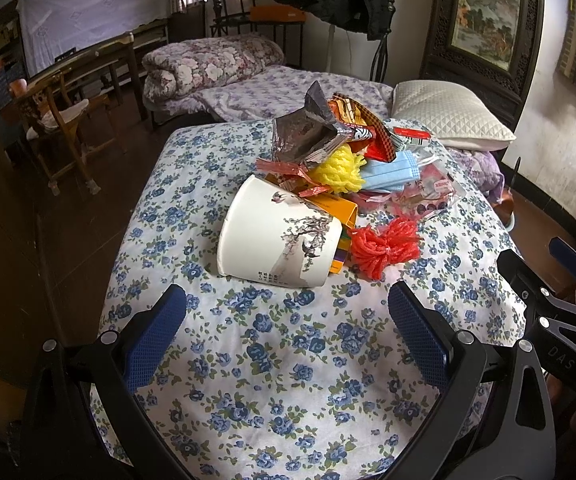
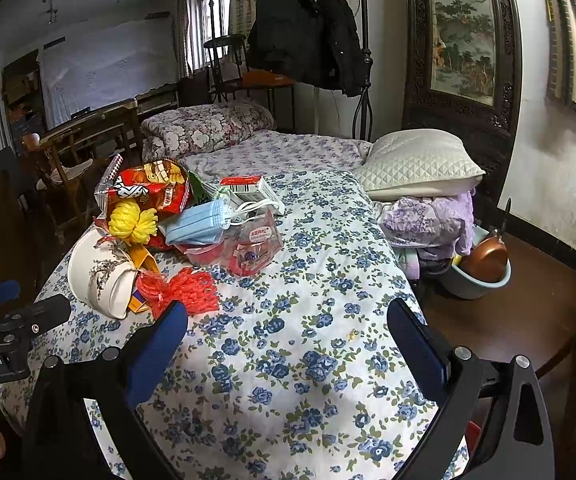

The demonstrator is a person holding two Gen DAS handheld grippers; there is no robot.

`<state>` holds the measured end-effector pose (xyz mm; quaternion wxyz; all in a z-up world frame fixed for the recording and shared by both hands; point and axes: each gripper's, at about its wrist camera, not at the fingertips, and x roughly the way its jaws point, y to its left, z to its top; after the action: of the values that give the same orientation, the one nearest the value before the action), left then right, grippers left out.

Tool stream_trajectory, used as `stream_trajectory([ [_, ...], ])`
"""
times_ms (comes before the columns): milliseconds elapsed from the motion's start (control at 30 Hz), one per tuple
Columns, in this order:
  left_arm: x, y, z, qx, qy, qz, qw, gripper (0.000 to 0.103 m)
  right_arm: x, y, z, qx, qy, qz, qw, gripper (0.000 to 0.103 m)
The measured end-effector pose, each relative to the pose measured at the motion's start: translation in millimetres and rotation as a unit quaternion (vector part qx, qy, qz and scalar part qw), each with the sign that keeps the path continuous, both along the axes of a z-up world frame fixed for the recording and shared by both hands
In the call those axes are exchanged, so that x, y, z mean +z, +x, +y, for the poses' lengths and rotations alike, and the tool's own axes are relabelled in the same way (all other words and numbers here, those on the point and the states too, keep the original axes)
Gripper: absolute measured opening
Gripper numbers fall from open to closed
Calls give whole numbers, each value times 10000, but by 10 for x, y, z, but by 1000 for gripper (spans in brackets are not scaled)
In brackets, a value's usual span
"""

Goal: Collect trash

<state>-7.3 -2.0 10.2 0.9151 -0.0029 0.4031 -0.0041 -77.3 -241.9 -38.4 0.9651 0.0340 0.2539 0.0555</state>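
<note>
Nothing is gripped yet: the left gripper [image 1: 288, 312] and right gripper [image 2: 288, 320] are held wide open and empty. The tipped white paper cup [image 1: 279, 236] and the wrapper pile [image 1: 344, 148] lie mid-bed on the blue-flowered bedspread [image 1: 288, 380], toward its left edge. An approach to the cup is probably called for next.

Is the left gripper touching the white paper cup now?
Apart. In the left wrist view the left gripper is open, and a strip of flowered bedspread shows between its fingertips and the white paper cup, which lies on its side.
</note>
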Motion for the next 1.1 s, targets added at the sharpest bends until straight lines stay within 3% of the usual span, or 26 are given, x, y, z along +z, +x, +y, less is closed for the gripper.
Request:
stream_trajectory([
  [667,-3,3,9,-27,26,0,10000,96,-16,6,6,-11,-23,30,10000,97],
  [833,11,74,260,-75,-65,47,9999,96,-65,50,10,-98,-153,165,9997,97],
  [967,-54,145,459,-184,-393,285,9987,96,-38,32,-32,-96,-82,77,9999,97],
  [1100,-197,211,350,-341,-161,502,9980,96,-59,81,-95,-106,16,145,9998,97],
])
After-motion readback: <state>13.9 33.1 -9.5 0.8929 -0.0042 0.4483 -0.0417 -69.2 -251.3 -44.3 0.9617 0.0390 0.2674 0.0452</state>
